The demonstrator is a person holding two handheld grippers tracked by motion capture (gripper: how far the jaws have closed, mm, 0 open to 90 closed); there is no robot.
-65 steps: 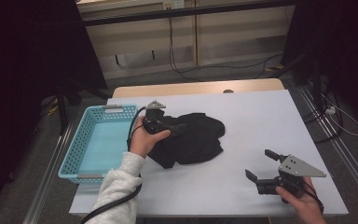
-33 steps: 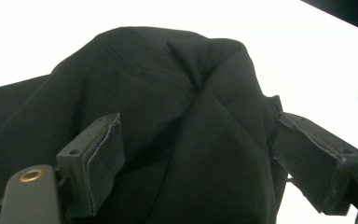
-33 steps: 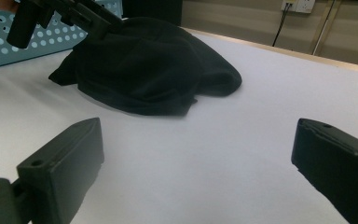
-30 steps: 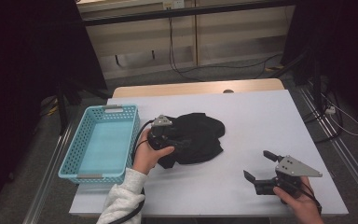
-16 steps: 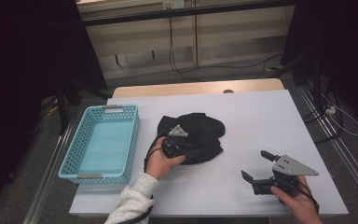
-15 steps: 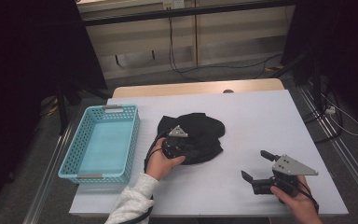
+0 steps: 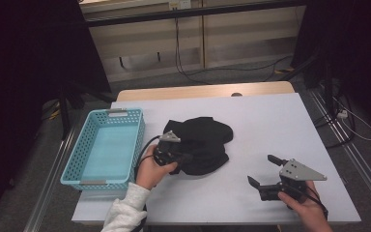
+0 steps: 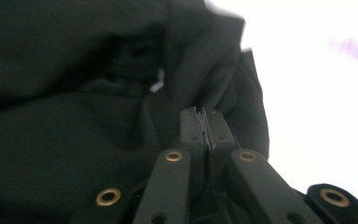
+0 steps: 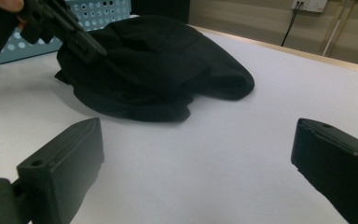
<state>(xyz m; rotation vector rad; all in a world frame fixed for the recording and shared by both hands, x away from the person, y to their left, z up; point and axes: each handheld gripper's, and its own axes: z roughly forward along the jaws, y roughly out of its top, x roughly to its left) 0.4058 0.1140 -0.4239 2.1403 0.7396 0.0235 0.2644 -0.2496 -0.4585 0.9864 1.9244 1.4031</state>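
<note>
At the left of the white table (image 7: 270, 121) sits a light blue plastic basket (image 7: 107, 147) with perforated walls, rectangular and hollow. Just beside it, the left gripper (image 7: 176, 155) is clenched on a fold at the near-left edge of the black cloth (image 7: 203, 142), its jaws pressed together with fabric between them. The cloth lies crumpled mid-table, matte, soft and rumpled; it looks light and limp, likely to sag and trail when lifted, so an edge or thick fold suits best. Well apart, at the right, the right gripper (image 7: 269, 175) rests with jaws spread, holding nothing.

Grey floor (image 7: 251, 75) with cables (image 7: 188, 72), beige wall panels (image 7: 222, 38) behind.
</note>
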